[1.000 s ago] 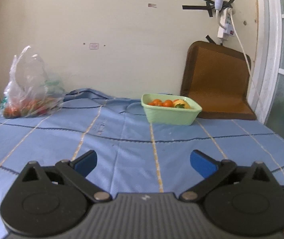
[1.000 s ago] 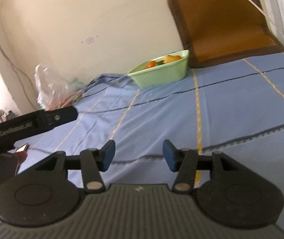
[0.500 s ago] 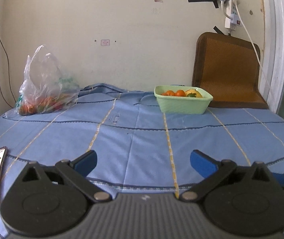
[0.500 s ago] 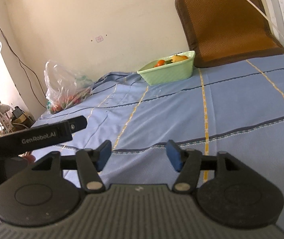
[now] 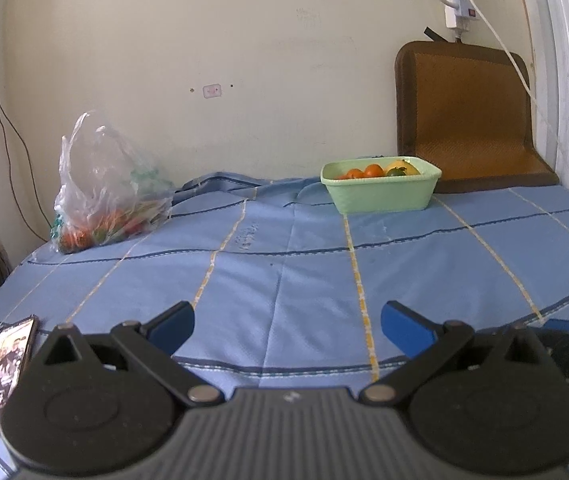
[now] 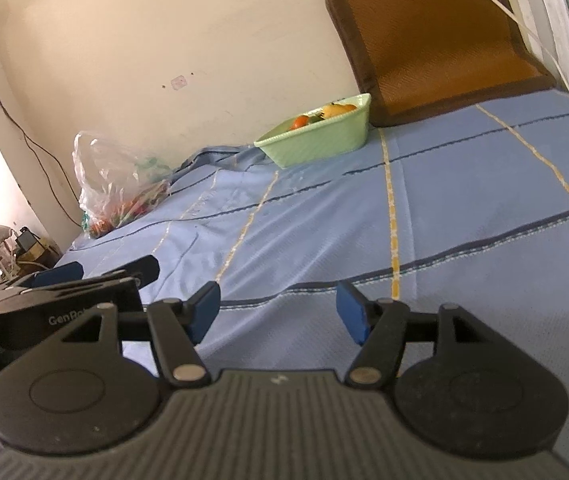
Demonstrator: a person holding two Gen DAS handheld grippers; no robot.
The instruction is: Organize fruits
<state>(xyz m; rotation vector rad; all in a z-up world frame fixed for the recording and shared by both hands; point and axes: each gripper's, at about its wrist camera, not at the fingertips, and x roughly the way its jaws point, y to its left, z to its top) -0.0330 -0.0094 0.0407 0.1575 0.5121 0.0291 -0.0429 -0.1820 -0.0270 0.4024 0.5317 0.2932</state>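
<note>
A pale green tub (image 5: 380,192) (image 6: 320,140) with orange and yellow fruit sits far back on the blue checked cloth, near the wall. A clear plastic bag (image 5: 104,196) (image 6: 116,188) of red and orange fruit lies at the back left. My left gripper (image 5: 286,326) hovers open over the cloth's near edge, nothing between its blue pads. My right gripper (image 6: 278,310) is also near that edge; its jaws are opening and nothing is between them. In the right wrist view the left gripper (image 6: 96,270) shows at the left.
A phone (image 5: 4,372) with a lit screen lies on the cloth at the near left. A brown cushion (image 5: 464,116) leans against the wall behind the tub. A white cable (image 5: 500,44) hangs from a power strip above it. Clutter stands beyond the left edge.
The left view has swung so the phone shows at the near left and the tub sits further right. The right jaws have widened. The left gripper now shows more side-on in the right view.
</note>
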